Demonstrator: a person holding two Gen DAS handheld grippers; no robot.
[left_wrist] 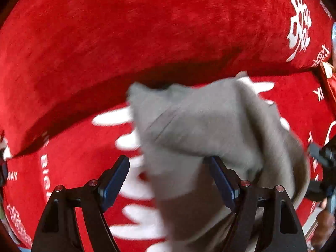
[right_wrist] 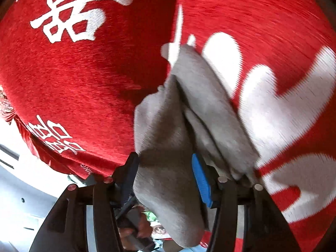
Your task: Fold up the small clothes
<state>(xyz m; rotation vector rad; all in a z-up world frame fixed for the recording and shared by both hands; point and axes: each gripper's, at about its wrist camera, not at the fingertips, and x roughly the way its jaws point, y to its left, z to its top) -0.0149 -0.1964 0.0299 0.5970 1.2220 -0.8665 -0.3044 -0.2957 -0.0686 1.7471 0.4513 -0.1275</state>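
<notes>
We count one grey garment (left_wrist: 201, 126) and two claws, all over a red cloth (left_wrist: 105, 42) with white characters woven into it. The garment is soft, matte knit fabric, bunched into thick folds, and motion blur hides its outline and what kind of garment it is. The red cloth has a brushed, fuzzy pile and covers a rounded surface that could be a table or a cushion; we cannot tell which. Each claw has two black fingers lined with blue pads. Our left claw (left_wrist: 168, 176) stands with its jaws wide apart, and the garment hangs across the gap, draping over the right finger; we see no pinch on it. In the right wrist view, the right claw (right_wrist: 166, 178) has a thick fold of the garment (right_wrist: 168, 147) filling the space between its pads, and the rest trails up and away to the far right; it seems to grip the fabric.
</notes>
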